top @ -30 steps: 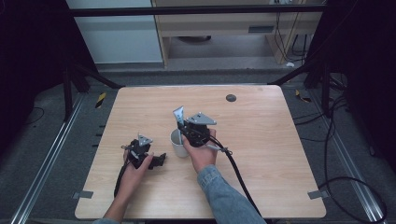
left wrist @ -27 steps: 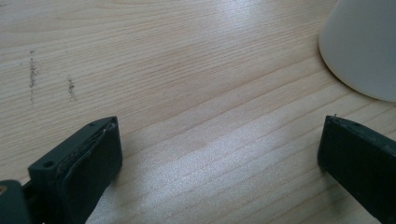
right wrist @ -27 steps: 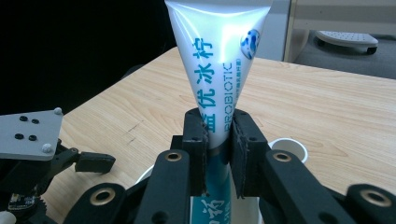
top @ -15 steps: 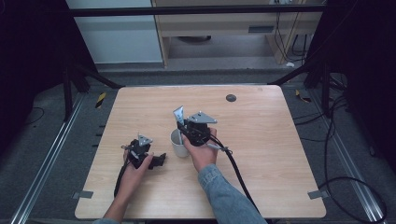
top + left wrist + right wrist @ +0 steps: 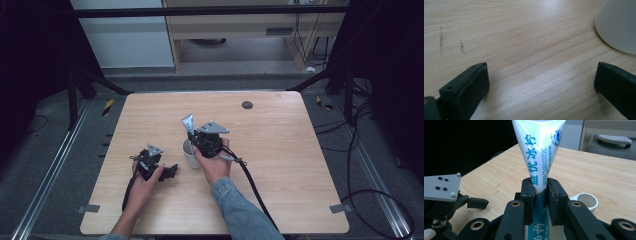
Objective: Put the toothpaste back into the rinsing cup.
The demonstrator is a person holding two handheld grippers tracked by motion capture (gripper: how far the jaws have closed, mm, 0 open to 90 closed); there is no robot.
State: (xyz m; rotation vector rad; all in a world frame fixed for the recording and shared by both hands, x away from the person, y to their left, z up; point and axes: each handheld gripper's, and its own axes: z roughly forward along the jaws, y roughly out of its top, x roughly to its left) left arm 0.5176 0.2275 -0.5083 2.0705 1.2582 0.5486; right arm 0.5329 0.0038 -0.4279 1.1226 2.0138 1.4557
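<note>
Down at the near edge of the wooden table (image 5: 280,150), two forearms come in, and the left hand (image 5: 145,182) rests at about seven o'clock of the tabletop, holding the left gripper (image 5: 541,82) low against the wood. Its jaws stand wide apart with nothing but bare wood grain between them, and in the left gripper view the rounded side of a white cup (image 5: 617,23) sits just beyond the far jaw at about one o'clock. A touch farther in, near the middle of the table, the right hand (image 5: 215,167) holds the right gripper (image 5: 540,195) just beside that cup on its three o'clock side. Its jaws are clamped tight on a toothpaste tube (image 5: 539,150), white with blue lettering. The tube stands upright, its flat crimped end pointing up at twelve o'clock in the right gripper view, and the cup's rim shows at four o'clock of the jaws. Whether the tube's lower end reaches inside the cup, I cannot tell. Farther back, at about one o'clock of the tabletop, a small dark disc (image 5: 247,105) lies well apart from everything else.
</note>
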